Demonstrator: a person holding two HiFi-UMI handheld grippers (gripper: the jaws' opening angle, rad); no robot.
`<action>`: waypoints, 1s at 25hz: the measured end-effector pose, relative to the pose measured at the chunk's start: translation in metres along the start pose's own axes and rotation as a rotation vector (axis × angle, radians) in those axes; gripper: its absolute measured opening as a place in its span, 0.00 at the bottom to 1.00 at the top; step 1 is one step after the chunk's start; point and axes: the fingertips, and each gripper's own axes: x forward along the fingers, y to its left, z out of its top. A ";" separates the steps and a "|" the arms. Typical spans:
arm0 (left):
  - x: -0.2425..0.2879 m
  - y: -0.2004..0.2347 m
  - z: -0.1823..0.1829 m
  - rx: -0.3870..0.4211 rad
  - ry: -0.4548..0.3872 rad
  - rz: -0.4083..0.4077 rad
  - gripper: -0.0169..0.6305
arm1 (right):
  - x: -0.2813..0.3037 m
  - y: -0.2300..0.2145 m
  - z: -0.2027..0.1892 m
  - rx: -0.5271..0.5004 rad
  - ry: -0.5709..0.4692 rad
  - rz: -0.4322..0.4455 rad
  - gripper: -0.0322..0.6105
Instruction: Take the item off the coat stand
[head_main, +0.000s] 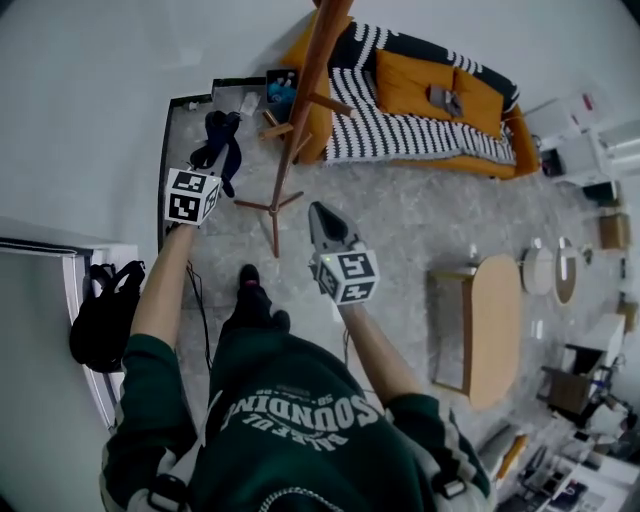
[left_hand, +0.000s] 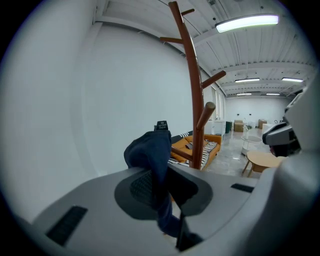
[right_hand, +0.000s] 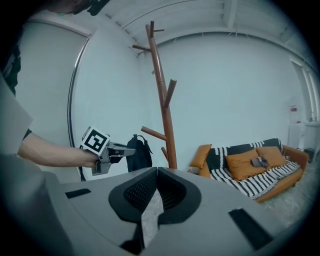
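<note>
My left gripper (left_hand: 161, 192) is clenched on the dark backpack (left_hand: 150, 150), so I'd keep that grip firm; the bag hangs just beside the coat stand (right_hand: 164, 115), so I'd draw it sideways clear of the low peg (right_hand: 152, 133); my right gripper (right_hand: 156, 172), pinched closed on nothing, should keep out of the way.

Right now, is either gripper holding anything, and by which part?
The left gripper is clamped on the dark backpack by its top strap, and the bag hangs below the jaws. The right gripper is shut and holds nothing.
</note>
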 end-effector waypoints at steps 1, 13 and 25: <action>-0.007 -0.003 0.000 0.000 -0.003 0.003 0.09 | -0.003 0.002 0.003 -0.003 -0.008 0.005 0.05; -0.100 -0.067 -0.015 -0.050 -0.039 0.018 0.09 | -0.066 0.024 0.012 -0.042 -0.079 0.038 0.05; -0.169 -0.140 -0.037 -0.079 -0.055 -0.002 0.09 | -0.116 0.022 0.027 -0.096 -0.168 0.023 0.05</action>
